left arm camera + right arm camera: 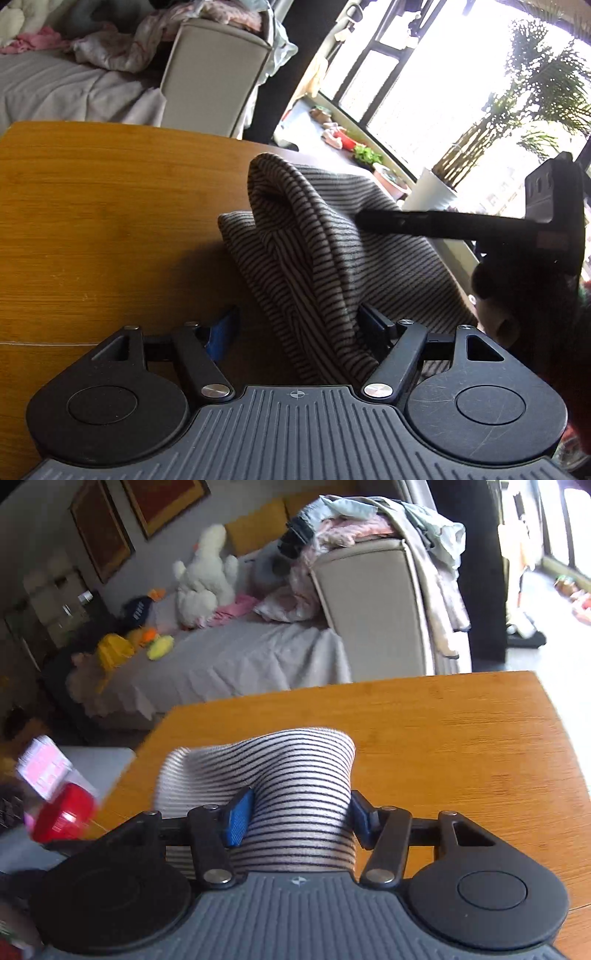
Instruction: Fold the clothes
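A grey garment with thin black stripes (295, 254) is bunched on the orange wooden bench (92, 221). It is clasped between the right gripper (295, 821) fingers; the left gripper (299, 325) fingers are spread, one touching it.

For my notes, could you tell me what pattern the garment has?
Thin dark stripes on light grey garment; clearest in the right wrist view.

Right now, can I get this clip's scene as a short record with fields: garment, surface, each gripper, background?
garment: striped cloth, bunched up, partly lifted off the table
surface: wooden table
left gripper: open, cloth between its fingers, left pad clear of it
right gripper: closed on a roll of the striped cloth
background: sofa piled with clothes, white plush toy, window
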`<move>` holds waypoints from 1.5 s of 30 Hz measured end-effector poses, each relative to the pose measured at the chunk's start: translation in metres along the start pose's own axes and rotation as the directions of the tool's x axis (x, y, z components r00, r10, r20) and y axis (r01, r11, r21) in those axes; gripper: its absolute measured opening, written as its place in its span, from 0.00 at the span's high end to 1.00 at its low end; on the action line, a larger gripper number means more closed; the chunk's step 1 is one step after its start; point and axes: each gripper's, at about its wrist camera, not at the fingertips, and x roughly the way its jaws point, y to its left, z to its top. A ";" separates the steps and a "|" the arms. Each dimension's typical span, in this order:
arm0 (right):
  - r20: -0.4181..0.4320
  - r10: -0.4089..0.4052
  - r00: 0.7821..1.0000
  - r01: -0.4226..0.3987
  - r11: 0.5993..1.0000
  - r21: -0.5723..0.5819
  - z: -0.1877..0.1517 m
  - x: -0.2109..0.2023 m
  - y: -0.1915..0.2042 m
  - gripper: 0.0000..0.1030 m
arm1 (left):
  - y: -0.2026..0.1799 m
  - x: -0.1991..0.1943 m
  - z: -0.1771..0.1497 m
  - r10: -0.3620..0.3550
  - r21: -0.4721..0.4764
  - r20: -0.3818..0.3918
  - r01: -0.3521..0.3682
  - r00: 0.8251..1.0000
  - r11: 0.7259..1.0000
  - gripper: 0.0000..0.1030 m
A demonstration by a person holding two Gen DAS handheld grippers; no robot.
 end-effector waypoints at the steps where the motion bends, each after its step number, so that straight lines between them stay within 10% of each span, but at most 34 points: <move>1: 0.007 -0.008 1.000 0.008 1.000 -0.006 -0.003 0.000 -0.001 0.46 | -0.002 0.000 0.001 0.003 0.000 0.002 -0.004 1.000 1.000 0.27; 14: 0.071 -0.102 0.992 0.109 0.989 -0.100 -0.014 -0.021 0.019 0.42 | -0.045 -0.013 0.018 0.004 0.099 0.021 -0.006 1.000 0.995 0.37; 19: 0.079 -0.009 0.997 0.015 0.997 -0.079 -0.026 -0.060 0.010 0.16 | -0.040 0.005 0.005 0.056 0.093 -0.034 -0.053 0.998 0.994 0.31; 28: -0.038 0.090 0.995 -0.085 0.990 0.111 -0.065 -0.061 -0.029 0.08 | -0.031 0.010 0.004 0.045 0.037 -0.057 -0.043 0.997 0.998 0.27; 35: -0.048 0.172 0.984 -0.163 0.976 0.144 -0.070 -0.045 -0.019 0.27 | -0.024 0.007 0.001 0.026 0.017 -0.051 -0.025 0.998 1.000 0.29; 45: -0.051 0.185 0.981 -0.181 0.980 0.086 -0.048 -0.010 0.017 0.29 | 0.011 -0.010 0.008 0.067 -0.022 0.002 -0.067 0.998 0.997 0.31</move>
